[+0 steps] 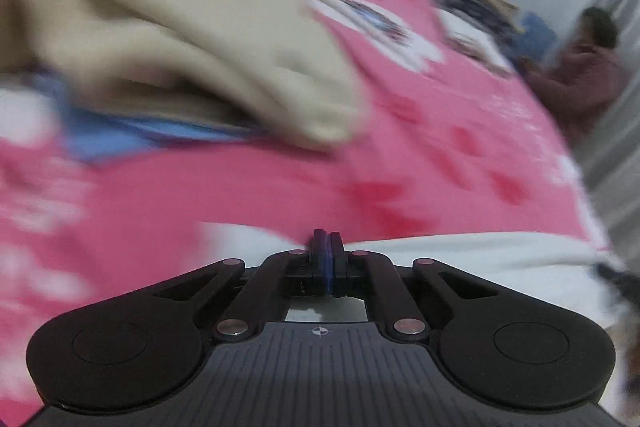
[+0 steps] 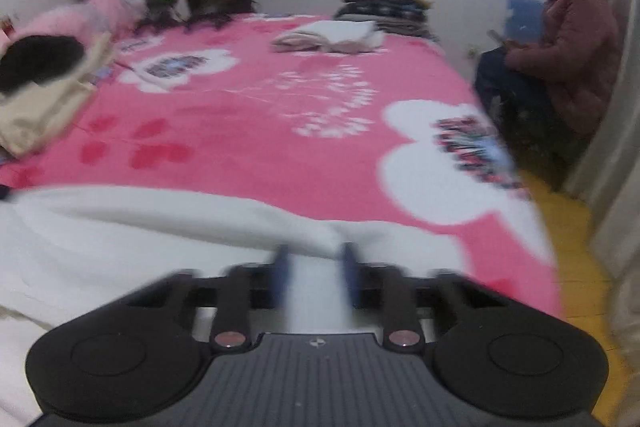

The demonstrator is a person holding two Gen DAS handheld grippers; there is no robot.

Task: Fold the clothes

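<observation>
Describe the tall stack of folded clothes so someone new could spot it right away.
Start at the pink flowered blanket covering the bed and follow it to its far right corner by the white wall. The stack of folded clothes stands there, dark layers under tan ones, far taller than the low pale folded pile beside it.

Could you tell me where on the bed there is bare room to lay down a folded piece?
The widest free patch of the pink blanket lies between the white garment at the near edge and the small folded pile farther back. The left side is crowded by the beige clothing, and the far corner by the tall folded stack.
</observation>
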